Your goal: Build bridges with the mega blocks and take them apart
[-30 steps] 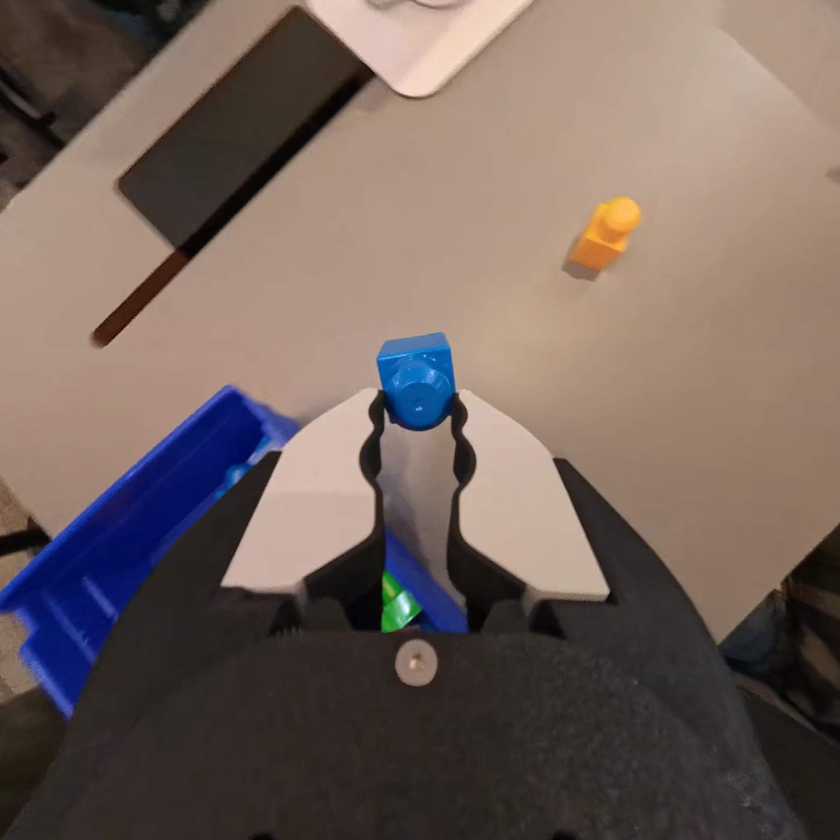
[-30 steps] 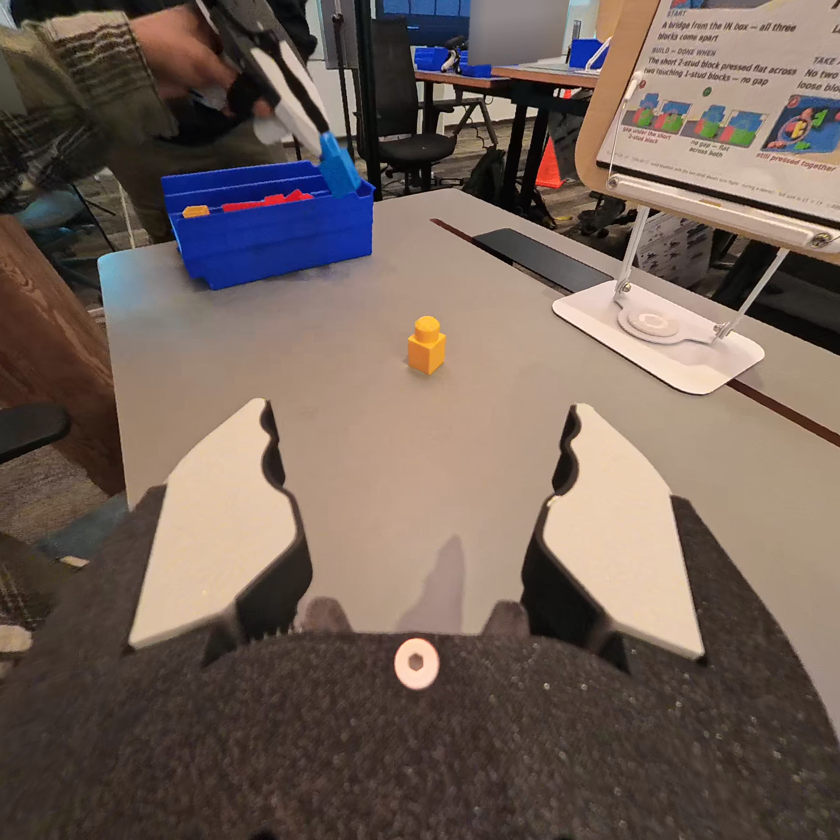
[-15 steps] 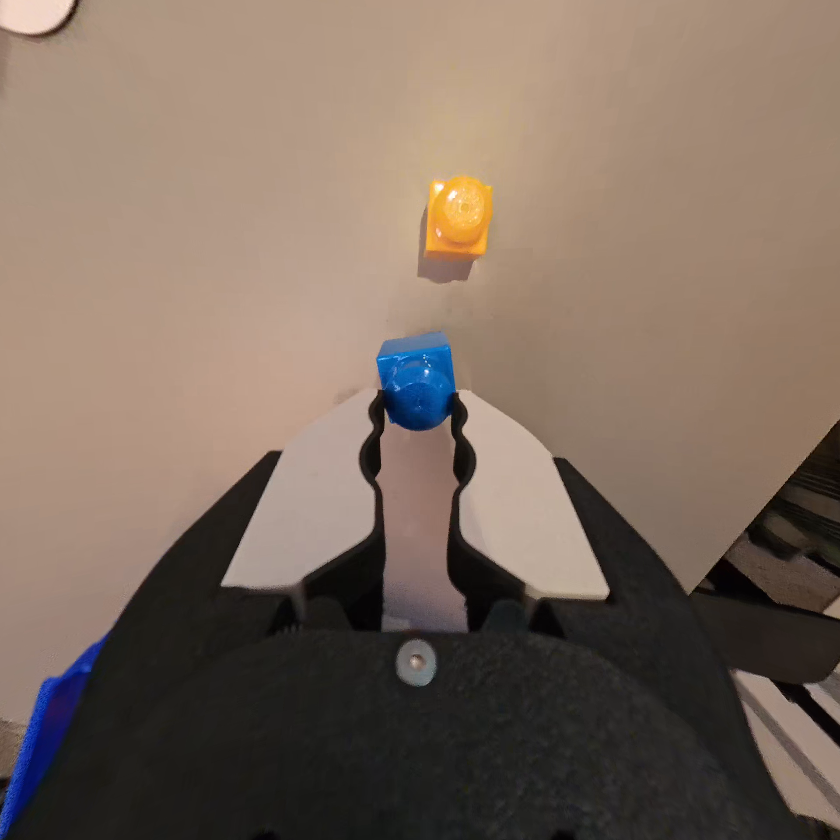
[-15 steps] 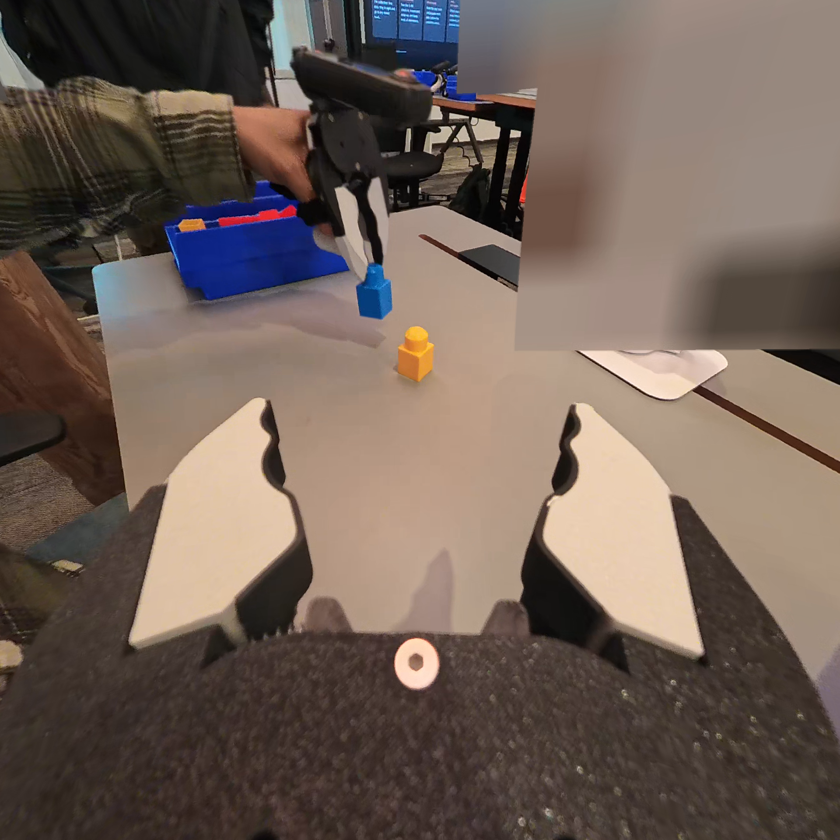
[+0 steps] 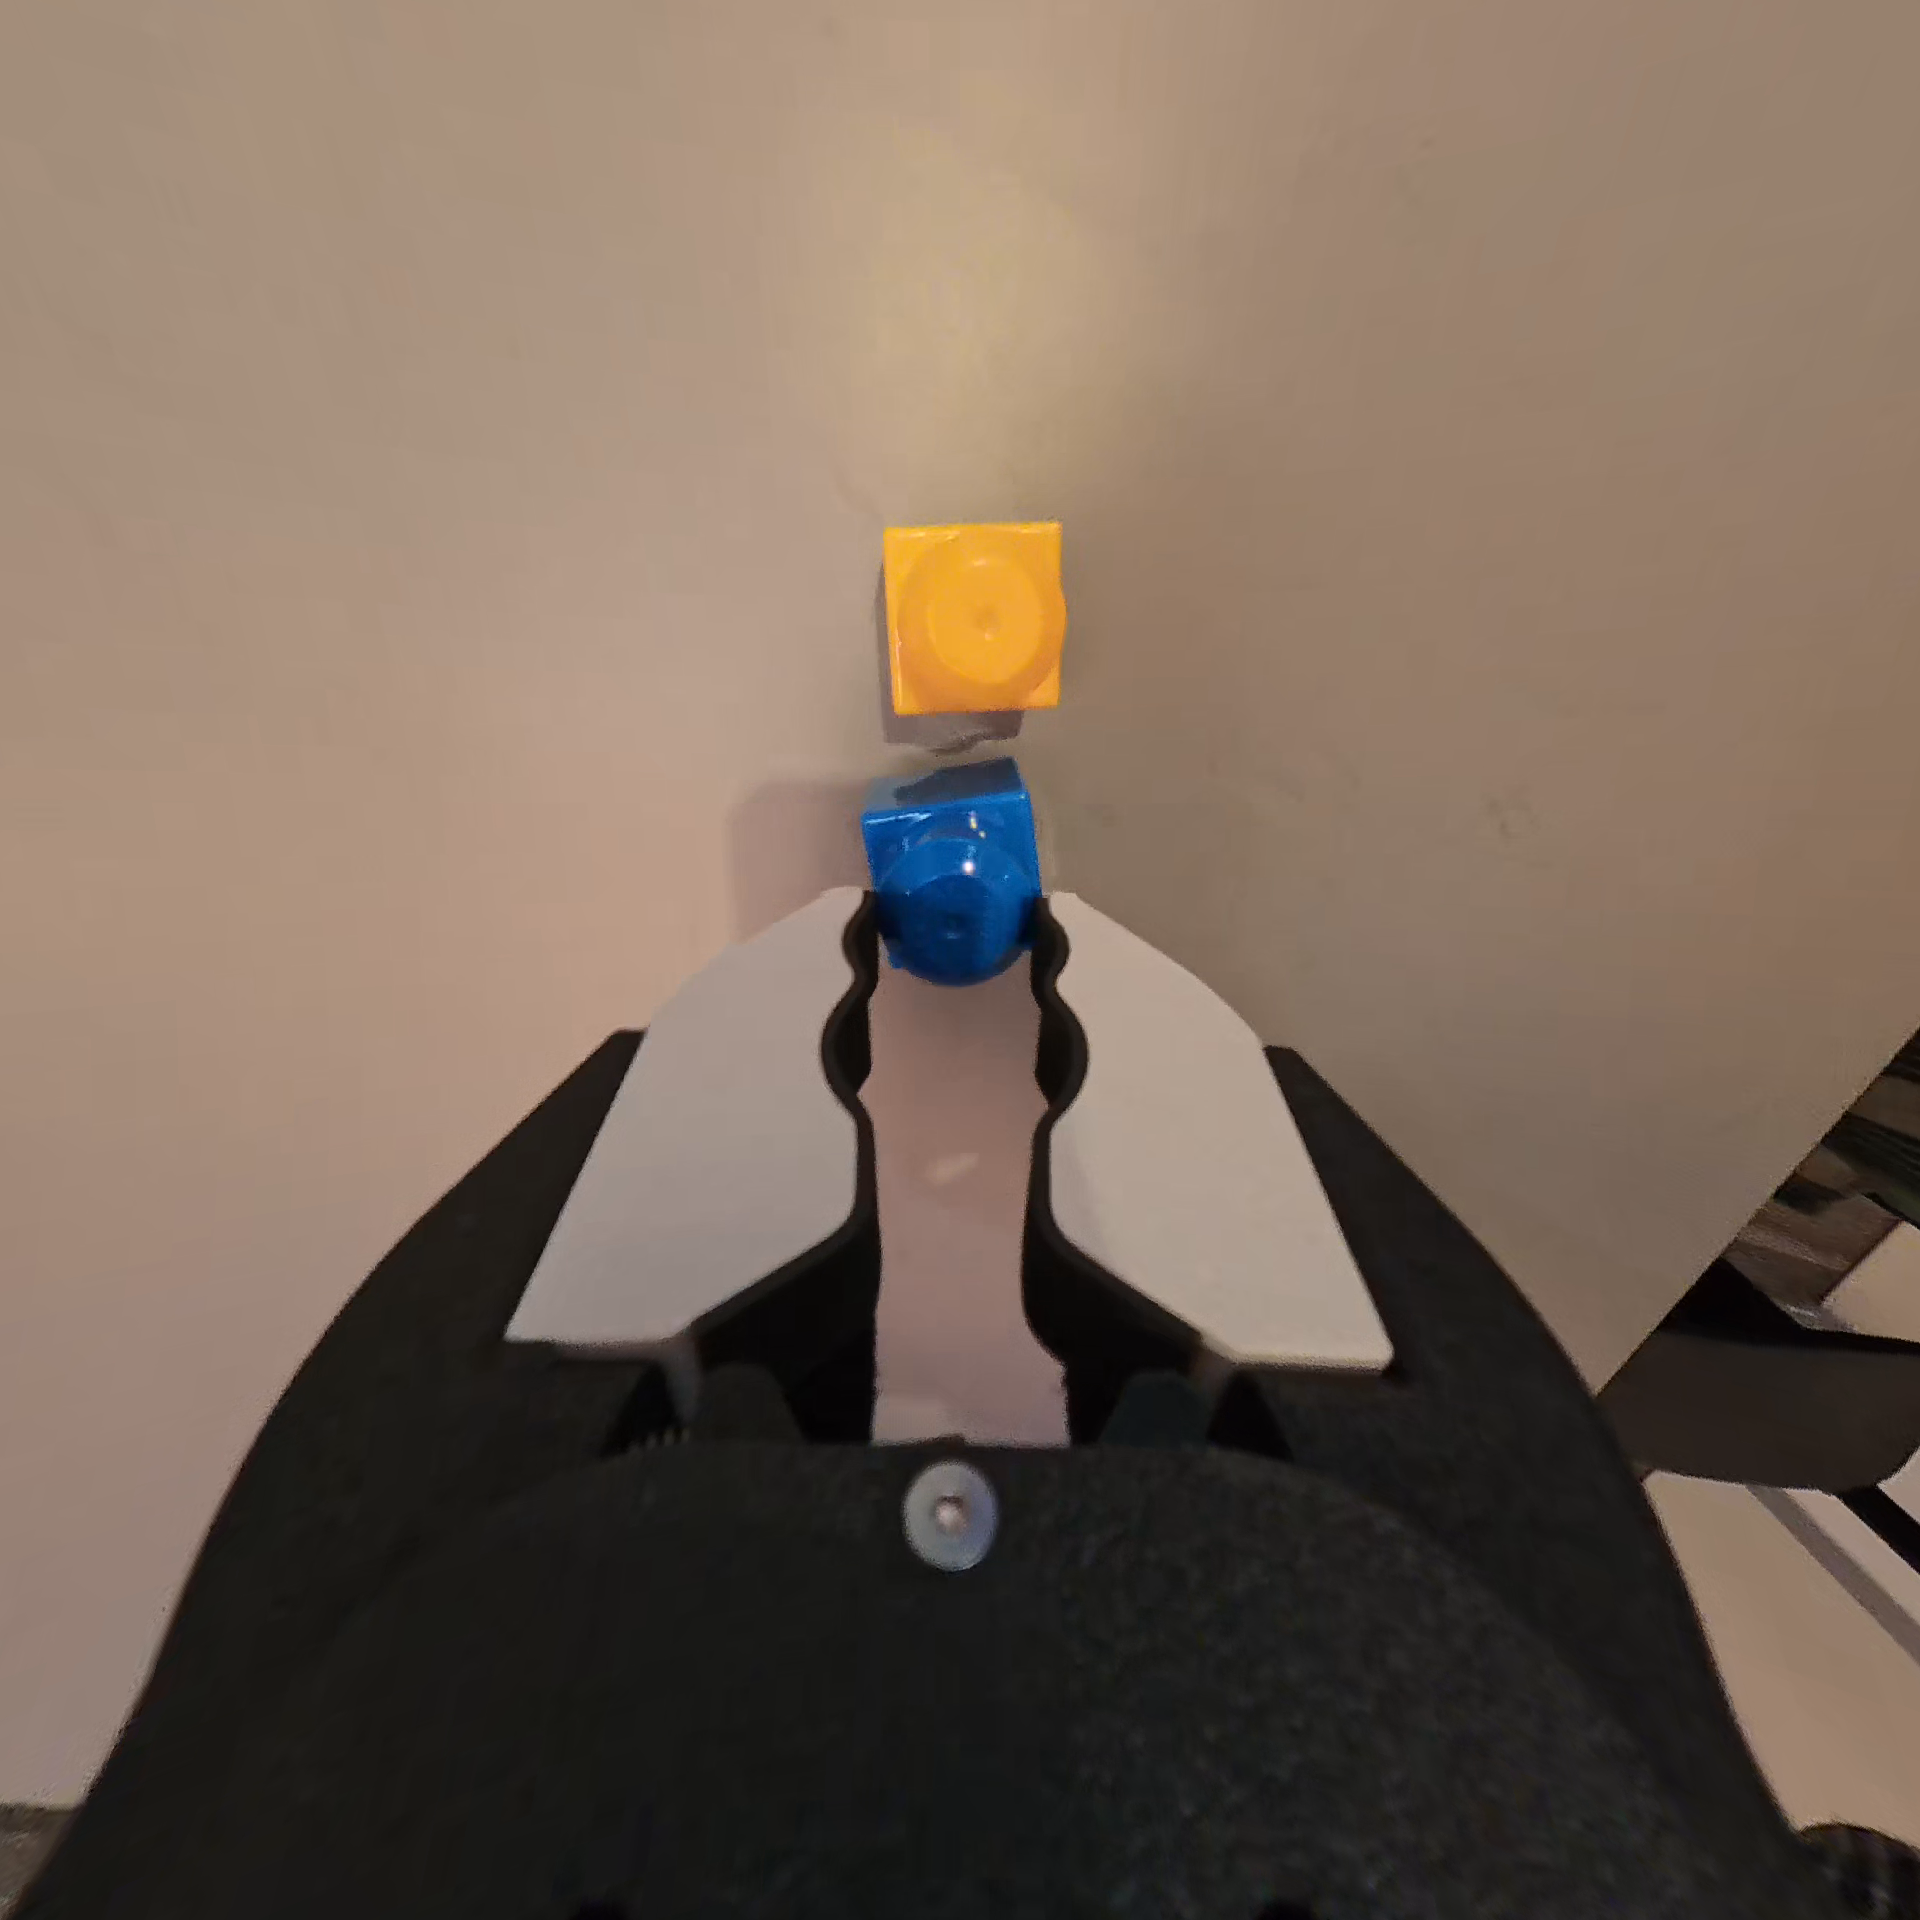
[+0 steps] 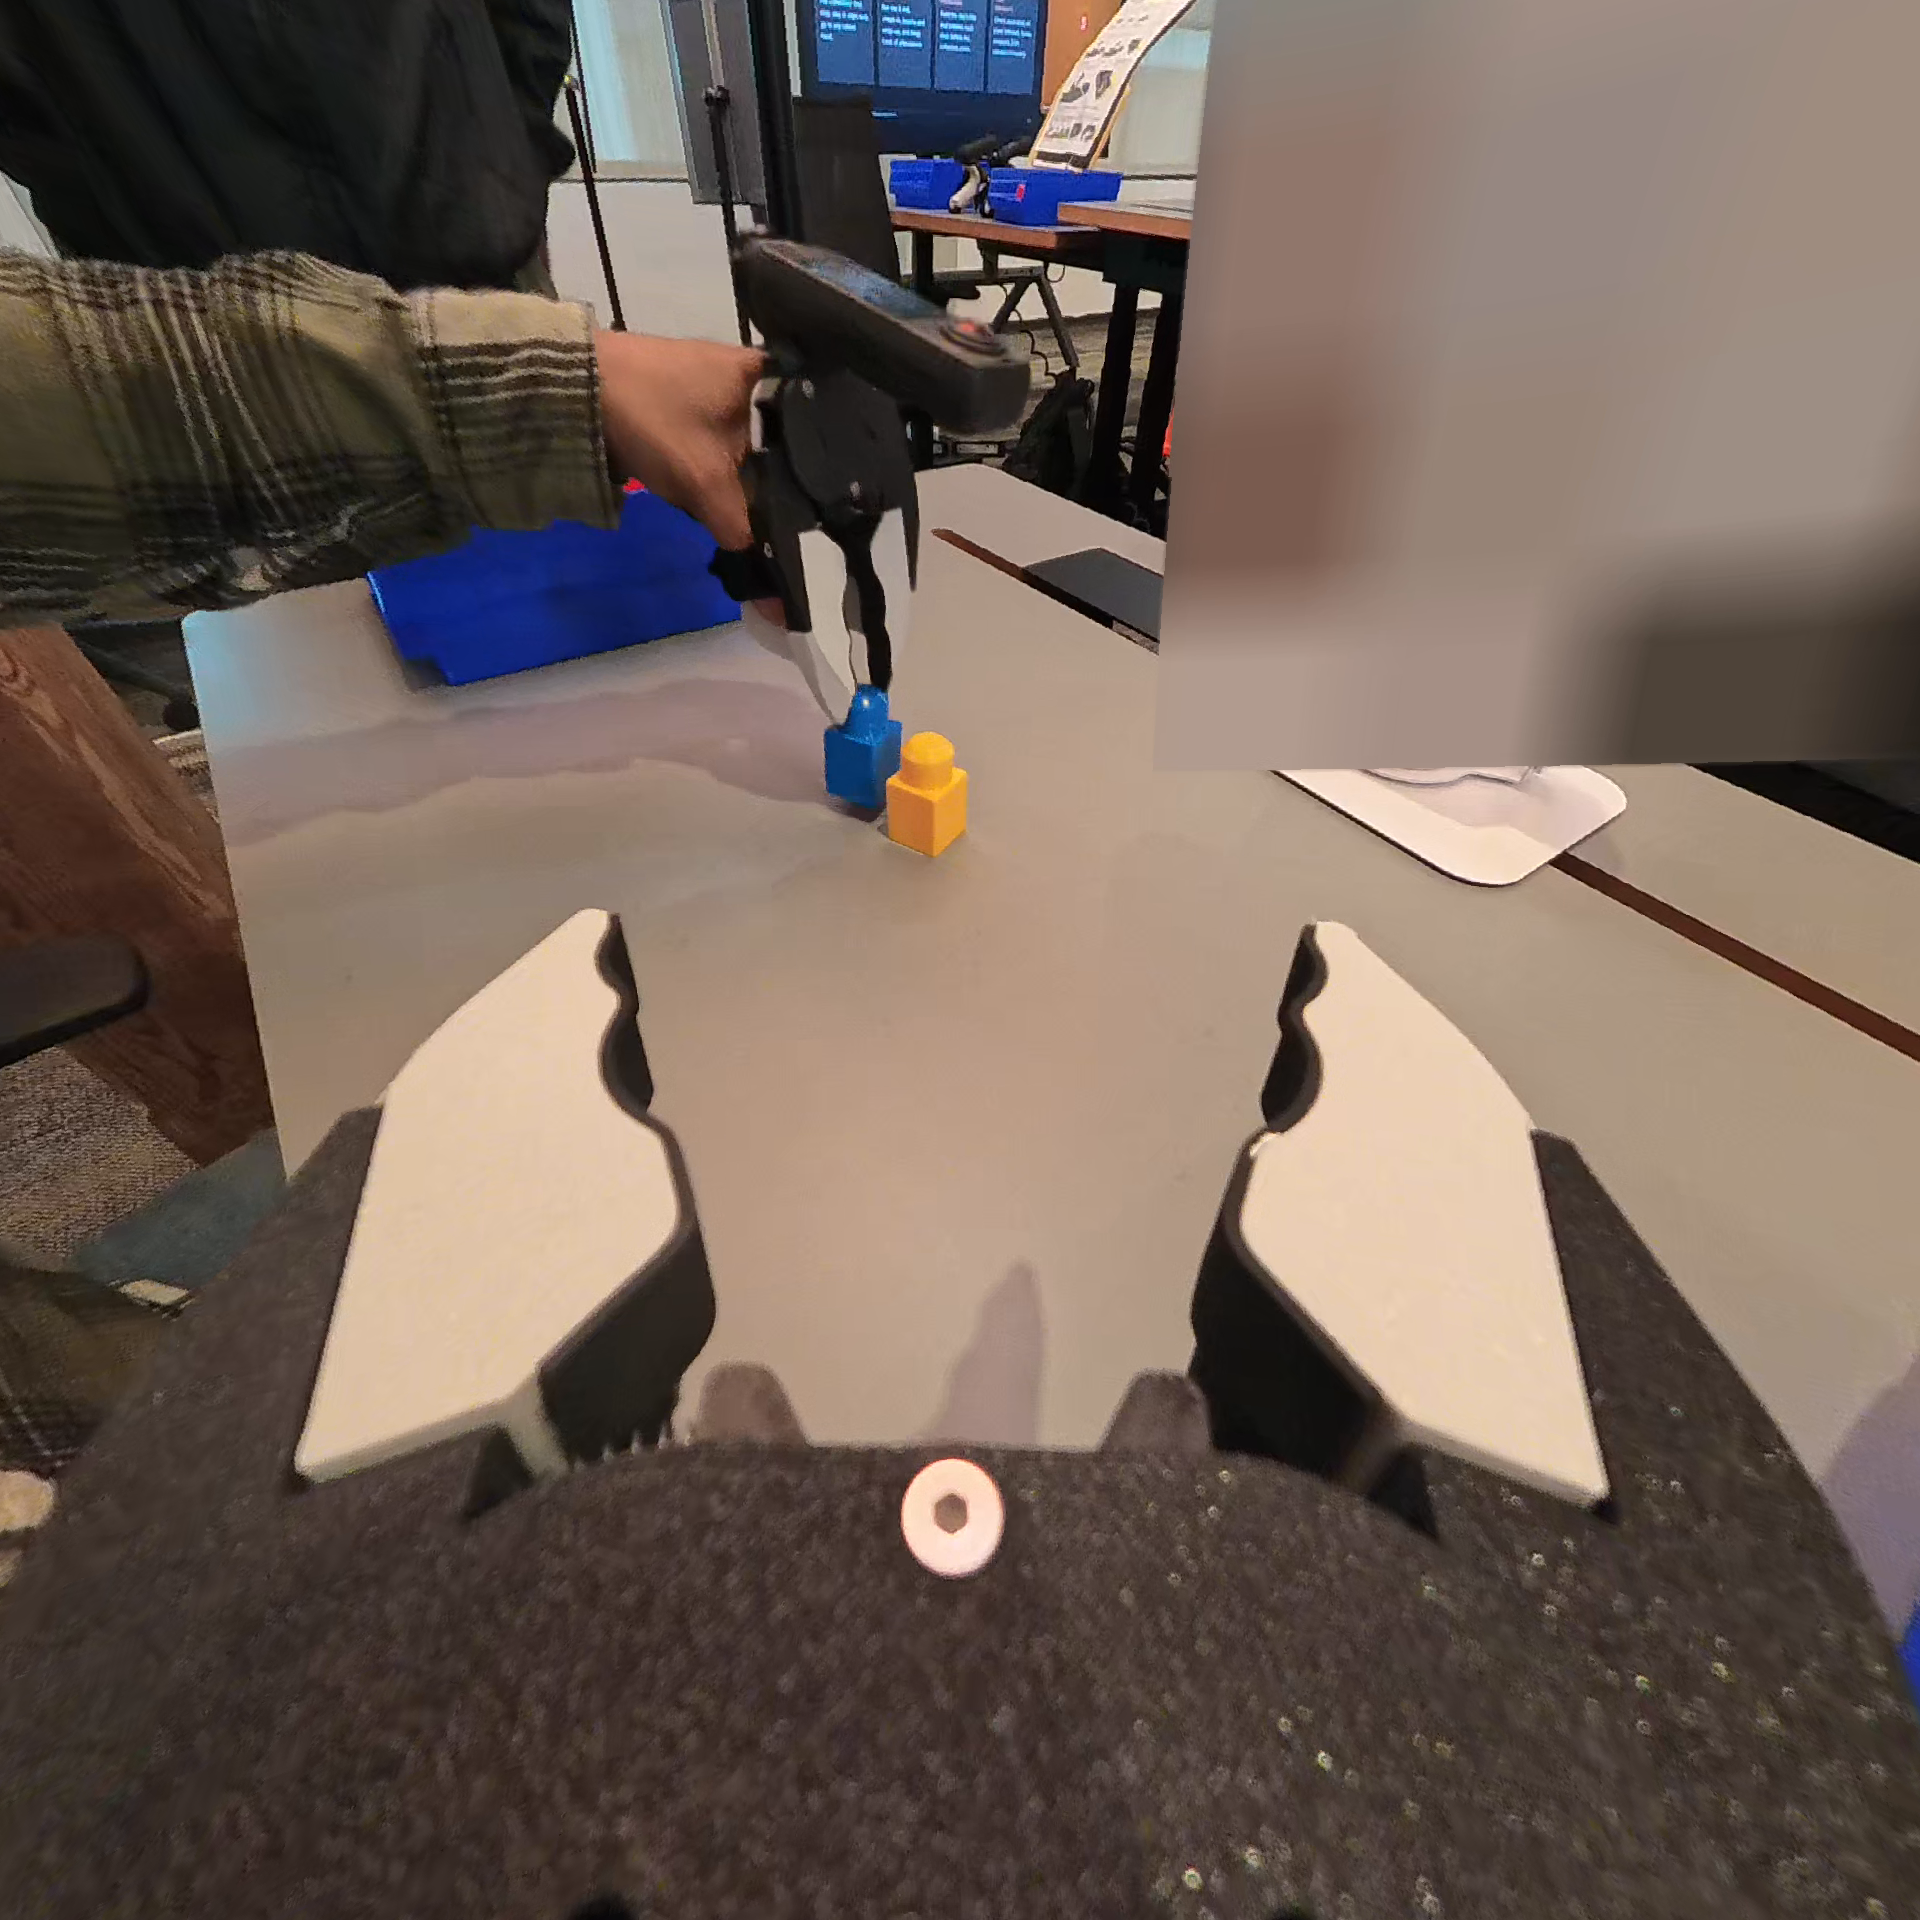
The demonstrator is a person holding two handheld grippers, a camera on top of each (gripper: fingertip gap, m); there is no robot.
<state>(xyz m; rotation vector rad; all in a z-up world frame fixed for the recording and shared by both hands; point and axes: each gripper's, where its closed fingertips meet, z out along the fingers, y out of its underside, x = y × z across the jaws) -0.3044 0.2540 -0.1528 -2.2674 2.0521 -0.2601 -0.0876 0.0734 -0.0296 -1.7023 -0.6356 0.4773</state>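
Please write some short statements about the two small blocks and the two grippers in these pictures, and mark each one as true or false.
1. The left gripper grips the blue block by its stud. True.
2. The orange block is stacked on the blue block. False: it stands beside it on the table.
3. The right gripper holds a block. False: its fingers are spread with nothing between.
4. The blue bin lies behind the blocks in the right wrist view. True.
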